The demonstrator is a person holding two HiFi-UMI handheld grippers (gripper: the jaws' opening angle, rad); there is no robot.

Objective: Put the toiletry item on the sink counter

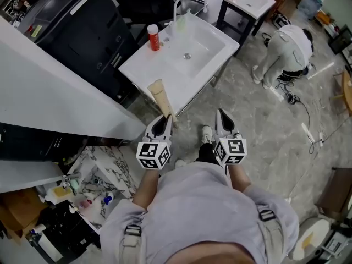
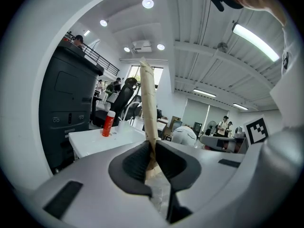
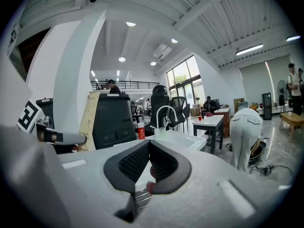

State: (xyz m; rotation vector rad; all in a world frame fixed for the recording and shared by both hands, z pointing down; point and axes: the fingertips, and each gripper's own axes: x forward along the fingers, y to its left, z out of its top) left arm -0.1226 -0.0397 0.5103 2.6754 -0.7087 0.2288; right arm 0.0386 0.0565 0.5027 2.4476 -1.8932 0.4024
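At lower centre of the head view, the left gripper [image 1: 163, 120] is pinching a beige toiletry tube [image 1: 161, 97] by its lower end, just short of the white sink counter [image 1: 142, 66]. The right gripper [image 1: 223, 119] is sitting closed, empty. The tube should probably be lowered onto bare counter, clear of the red bottle [image 1: 153, 38], before letting go. The jaws are hiding the tube's gripped end.

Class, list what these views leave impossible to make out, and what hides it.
Lower end of the tube: left gripper view, covered by pads of the left claw.
Label of the red bottle: too small everywhere.
Part of the sink counter's near edge: head view, behind the tube.
Hands of the bent-over person: head view, hidden by the body.
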